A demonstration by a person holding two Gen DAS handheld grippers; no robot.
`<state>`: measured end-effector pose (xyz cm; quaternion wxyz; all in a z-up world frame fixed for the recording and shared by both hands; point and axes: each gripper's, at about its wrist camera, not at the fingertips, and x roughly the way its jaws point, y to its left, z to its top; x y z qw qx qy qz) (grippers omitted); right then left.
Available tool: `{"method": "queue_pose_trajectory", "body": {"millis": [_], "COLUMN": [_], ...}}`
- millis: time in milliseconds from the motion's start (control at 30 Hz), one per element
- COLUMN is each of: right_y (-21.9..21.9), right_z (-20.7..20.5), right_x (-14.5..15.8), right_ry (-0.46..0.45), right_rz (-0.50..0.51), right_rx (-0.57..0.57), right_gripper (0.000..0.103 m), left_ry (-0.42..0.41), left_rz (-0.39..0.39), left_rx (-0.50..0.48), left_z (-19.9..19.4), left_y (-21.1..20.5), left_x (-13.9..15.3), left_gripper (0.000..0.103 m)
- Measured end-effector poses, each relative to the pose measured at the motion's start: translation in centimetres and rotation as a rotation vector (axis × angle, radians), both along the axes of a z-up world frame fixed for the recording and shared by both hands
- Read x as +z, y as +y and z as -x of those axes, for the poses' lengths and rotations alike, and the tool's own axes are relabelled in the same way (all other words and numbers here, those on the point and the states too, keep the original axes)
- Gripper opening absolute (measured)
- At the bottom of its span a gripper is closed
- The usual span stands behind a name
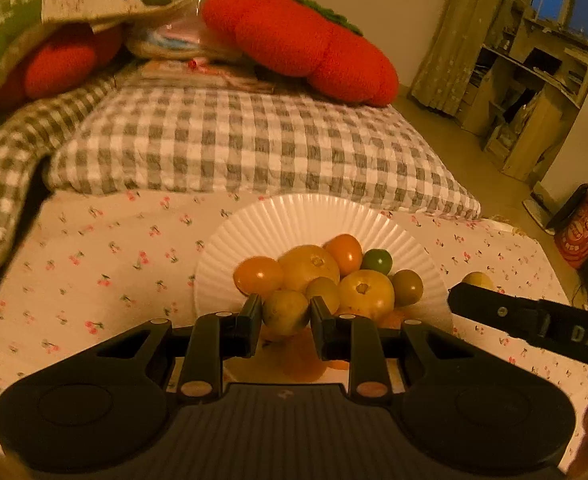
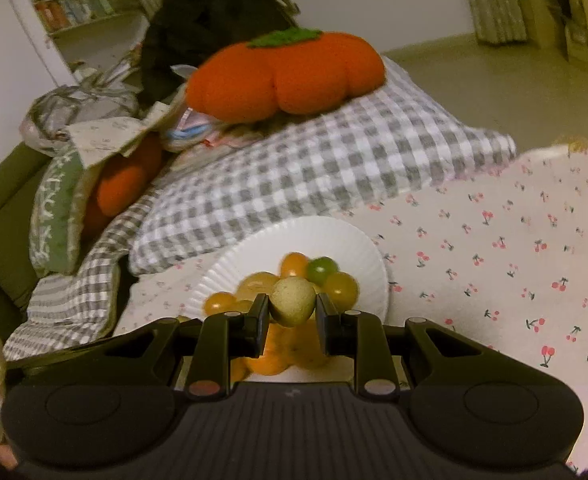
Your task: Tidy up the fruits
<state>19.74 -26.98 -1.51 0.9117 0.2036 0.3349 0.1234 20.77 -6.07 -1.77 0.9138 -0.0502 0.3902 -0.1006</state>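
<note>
A white fluted paper plate point(image 1: 294, 216) lies on the cherry-print cloth and holds a pile of small orange, yellow and green fruits point(image 1: 309, 266). My left gripper point(image 1: 286, 303) is shut on a yellow-green fruit point(image 1: 286, 316), just above the plate's near edge. My right gripper point(image 2: 292, 301) is shut on a pale yellow-green round fruit point(image 2: 292, 300), also over the near edge of the plate point(image 2: 294, 232), where the same pile of fruits point(image 2: 294, 266) lies. In the left wrist view one finger point(image 1: 493, 312) of the right gripper reaches in from the right, with a yellow fruit point(image 1: 478, 279) at its tip.
Right behind the plate lies a grey-and-white checked cushion point(image 1: 254, 144). On it rests an orange pumpkin-shaped plush point(image 1: 301, 44), with a second one point(image 1: 58, 68) at the left. The cherry-print cloth point(image 2: 493, 260) spreads to the right. Wooden shelves point(image 1: 533, 92) stand across the floor.
</note>
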Motion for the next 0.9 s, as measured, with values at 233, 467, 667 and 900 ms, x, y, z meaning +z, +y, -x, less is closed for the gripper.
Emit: {"method": "queue_pose_trajectory", "body": {"millis": [233, 467, 667, 900], "right_y": [-0.3, -0.9, -1.4, -0.1], "right_z": [-1.4, -1.7, -0.9, 1.8], "right_x": [-1.7, -1.9, -0.5, 2.2], "right_ry": [0.044, 0.063, 0.048, -0.006], "right_rz": [0.007, -0.041, -0.061, -0.020], "right_rx": [-0.020, -0.034, -0.046, 0.023], "right_gripper": [0.022, 0.032, 0.036, 0.044], "left_ry": [-0.012, -0.017, -0.024, -0.034], "left_rz": [0.021, 0.015, 0.036, -0.023], "left_rx": [-0.029, -0.067, -0.043, 0.030], "left_z": [-0.6, -0.6, -0.2, 1.3], "left_y": [-0.5, -1.0, -0.1, 0.6], "left_x": [-0.6, -0.7, 0.2, 1.8], "left_gripper": [0.014, 0.020, 0.032, 0.055]}}
